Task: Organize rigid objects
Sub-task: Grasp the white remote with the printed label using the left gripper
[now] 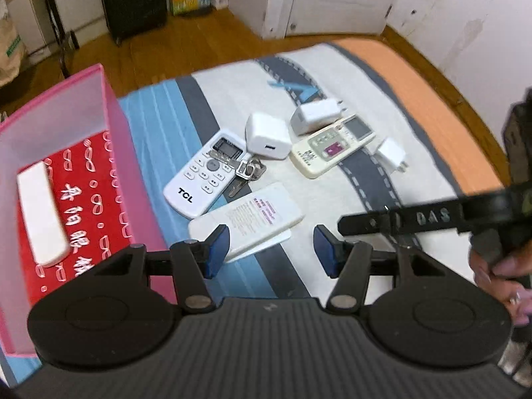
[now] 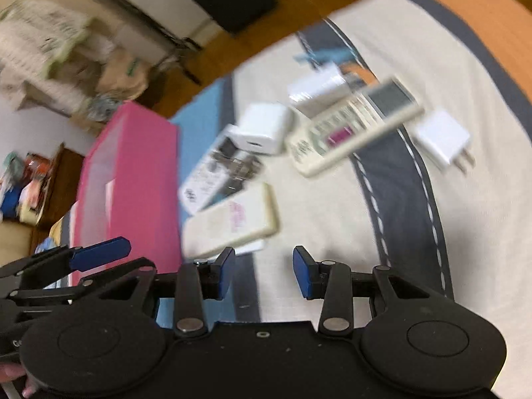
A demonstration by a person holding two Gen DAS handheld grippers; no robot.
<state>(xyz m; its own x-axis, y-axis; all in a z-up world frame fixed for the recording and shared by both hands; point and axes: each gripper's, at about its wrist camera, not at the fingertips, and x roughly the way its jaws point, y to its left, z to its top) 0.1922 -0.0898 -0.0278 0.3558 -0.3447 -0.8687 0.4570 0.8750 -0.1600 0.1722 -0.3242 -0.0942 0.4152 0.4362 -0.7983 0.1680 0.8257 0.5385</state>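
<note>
Stock on the bed, counted left to right from my left gripper, which hangs empty with its blue pads spread apart.

Far left of it: pink box, open-topped, red printed lining. Contents: one white bar-shaped remote, lying flat. Nothing else shows inside. I judge that as one item sorted, the rest outstanding.

Ahead and slightly left: TCL remote, face up. Key bunch touches its right edge.

Directly ahead, nearest the left pad: cream remote lying face down, label side up, resting on a thin white sheet. Nearest item; in my judgement the likeliest next pick.

Beyond it: square white charger, touching the top end of the TCL remote.

Ahead and right: beige remote with purple button, with a white plug adapter just behind it.

Further right: small white plug, prongs outward, just beside the beige remote's far end.

Right edge: my right gripper, likewise empty, pads parted, hovering above the bedsheet near the face-down remote. Its view is motion-blurred.

Tally: one piece boxed, seven loose on the sheet.
</note>
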